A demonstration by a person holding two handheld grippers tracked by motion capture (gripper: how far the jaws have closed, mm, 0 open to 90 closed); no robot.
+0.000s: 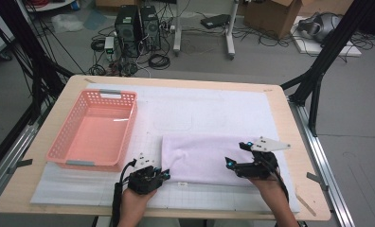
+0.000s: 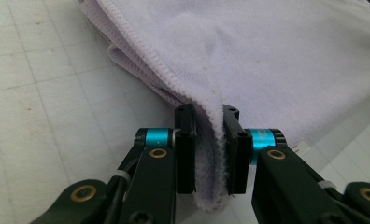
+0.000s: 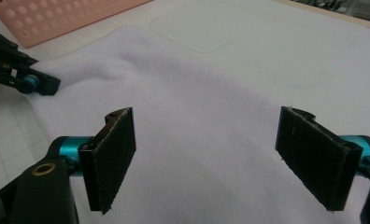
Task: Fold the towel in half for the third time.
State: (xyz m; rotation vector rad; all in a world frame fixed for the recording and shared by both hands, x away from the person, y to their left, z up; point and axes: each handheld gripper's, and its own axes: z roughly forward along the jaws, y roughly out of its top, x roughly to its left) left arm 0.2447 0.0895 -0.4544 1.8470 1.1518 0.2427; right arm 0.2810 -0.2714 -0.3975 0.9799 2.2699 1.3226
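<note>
Left gripper [image 2: 210,154] pinching towel [image 2: 276,60] corner, right gripper [image 3: 211,158] spread — above towel

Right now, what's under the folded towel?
The towel lies on the white gridded mat, which shows around it. The left gripper pinches its corner, baring more towel layers; anything beneath the middle is covered.

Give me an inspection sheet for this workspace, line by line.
Surface: wooden table under a white gridded mat.
Job's things: folded lilac towel flat on the mat.
Clutter: empty pink basket left of the towel.
Grippers: left gripper pinches the towel's near left corner; right gripper open above the towel's right part.
Cables: black cable trails from the left gripper.
Surroundings: floor with two computer towers, loose wires, cardboard box, black frame legs.
</note>
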